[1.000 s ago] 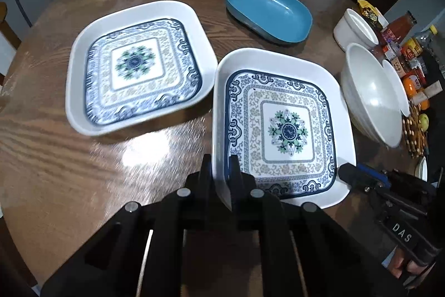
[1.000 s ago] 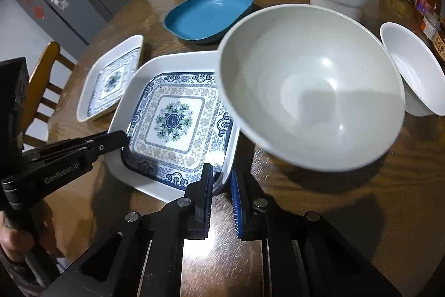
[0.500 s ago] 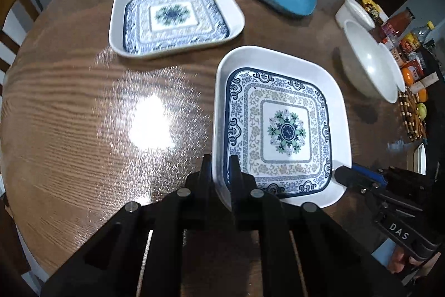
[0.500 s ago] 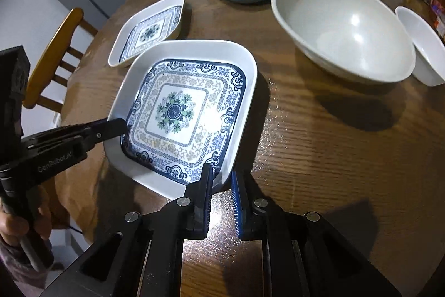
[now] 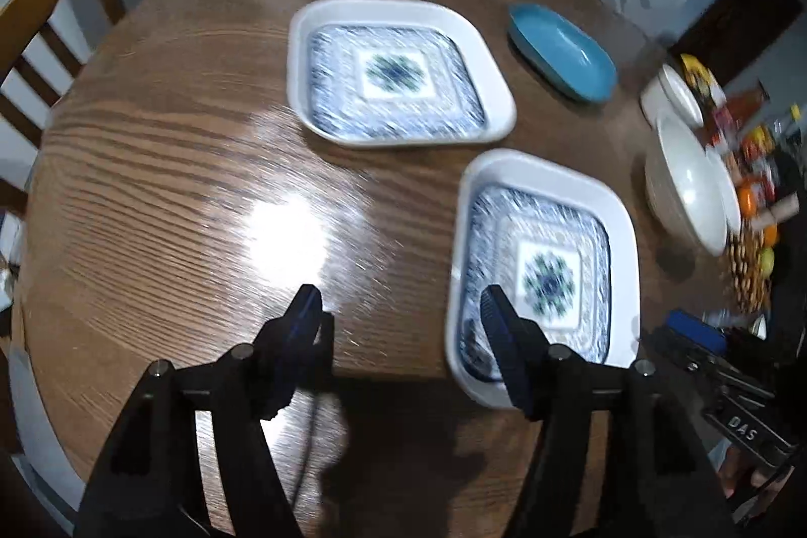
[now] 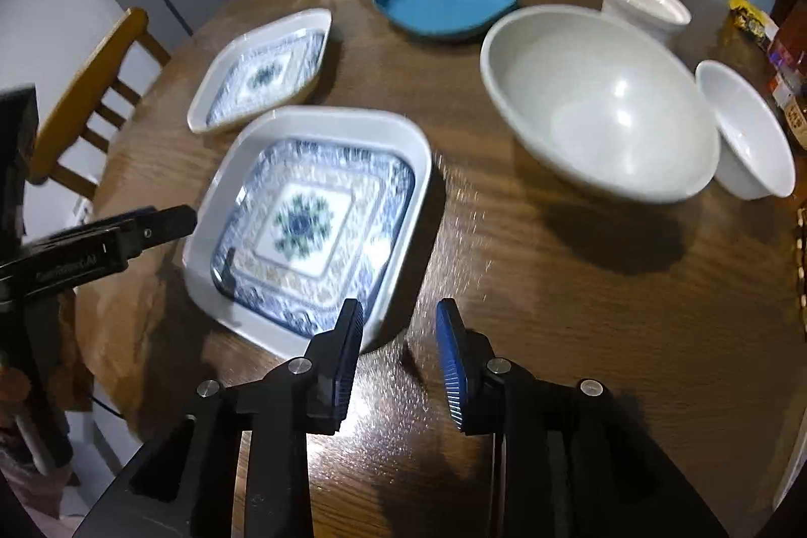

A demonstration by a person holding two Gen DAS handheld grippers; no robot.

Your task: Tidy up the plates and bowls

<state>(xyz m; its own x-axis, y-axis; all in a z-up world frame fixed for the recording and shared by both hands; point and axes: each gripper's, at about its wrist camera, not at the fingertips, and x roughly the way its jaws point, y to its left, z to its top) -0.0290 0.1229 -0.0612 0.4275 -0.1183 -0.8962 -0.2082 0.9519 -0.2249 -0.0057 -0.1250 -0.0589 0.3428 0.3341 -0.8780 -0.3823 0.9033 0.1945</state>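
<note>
Two square patterned plates lie on the round wooden table (image 5: 151, 195). The near plate (image 5: 550, 265) sits at lower right of the left wrist view and at centre left of the right wrist view; the far plate (image 5: 398, 71) lies just beyond it, in the upper middle of the left wrist view, the two rims near each other but apart. Both are white-rimmed with a blue floral medallion, though motion blur smears the pattern.

One blue oval dish (image 6: 446, 1) rests at the top centre of the right wrist view. To its right stand three white vessels — a large bowl (image 6: 600, 104), a small bowl (image 6: 746, 129) just beside it at the right edge, and a straight-sided cup (image 6: 643, 3) behind.

The left gripper (image 5: 398, 311) has its jaws spread wide, holding nothing; its right finger overlaps the near plate's corner in the frame, and contact cannot be told. The right gripper (image 6: 398, 334) is also parted and holds nothing, its left finger just at the near plate's closest edge.

Wooden chairs (image 6: 91, 94) ring the table.
</note>
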